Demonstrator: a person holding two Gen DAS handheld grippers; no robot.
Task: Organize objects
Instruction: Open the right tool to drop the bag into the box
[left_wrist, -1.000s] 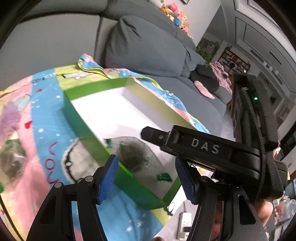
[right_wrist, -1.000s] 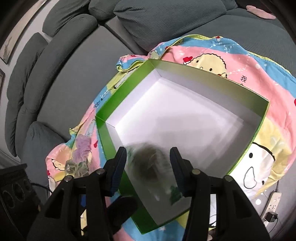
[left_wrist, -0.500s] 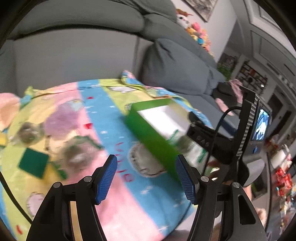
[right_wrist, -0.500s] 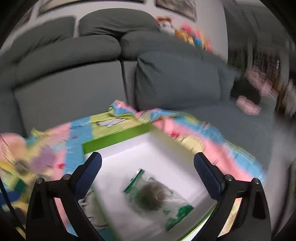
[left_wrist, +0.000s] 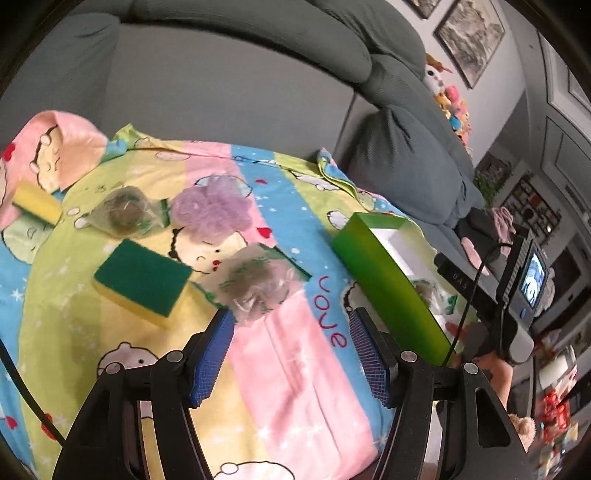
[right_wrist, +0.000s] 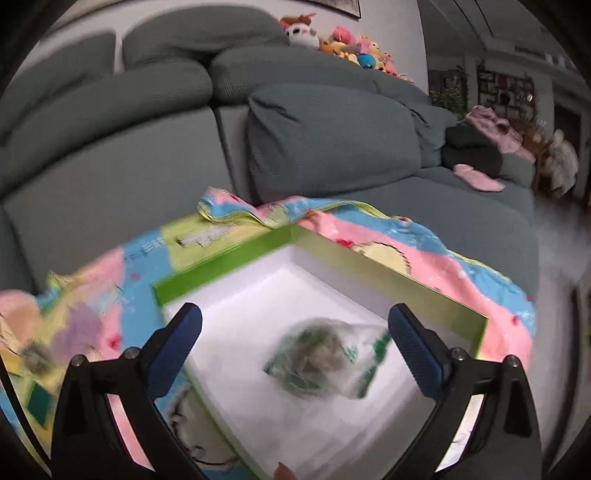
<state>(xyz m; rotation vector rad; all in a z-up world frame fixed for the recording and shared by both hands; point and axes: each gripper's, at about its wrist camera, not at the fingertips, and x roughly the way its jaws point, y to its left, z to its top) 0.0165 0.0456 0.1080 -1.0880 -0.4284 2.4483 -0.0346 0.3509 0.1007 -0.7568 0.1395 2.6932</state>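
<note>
Both grippers are empty: the right gripper (right_wrist: 294, 334) has its blue-padded jaws wide apart, and the left gripper (left_wrist: 291, 352) holds its jaws half open with nothing between them. Below the right one, at 6 o'clock in its view, a clear plastic bag with a dark scouring ball inside (right_wrist: 325, 360) lies on the white floor of the green cardboard box (right_wrist: 229, 258). In the left view, on the colourful cartoon blanket (left_wrist: 295, 387), a second bagged scourer (left_wrist: 255, 282) lies at 12 o'clock just beyond the fingertips, touching a green-and-yellow sponge (left_wrist: 142, 278) at 10 o'clock; a purple mesh puff (left_wrist: 214, 206) is further away
</note>
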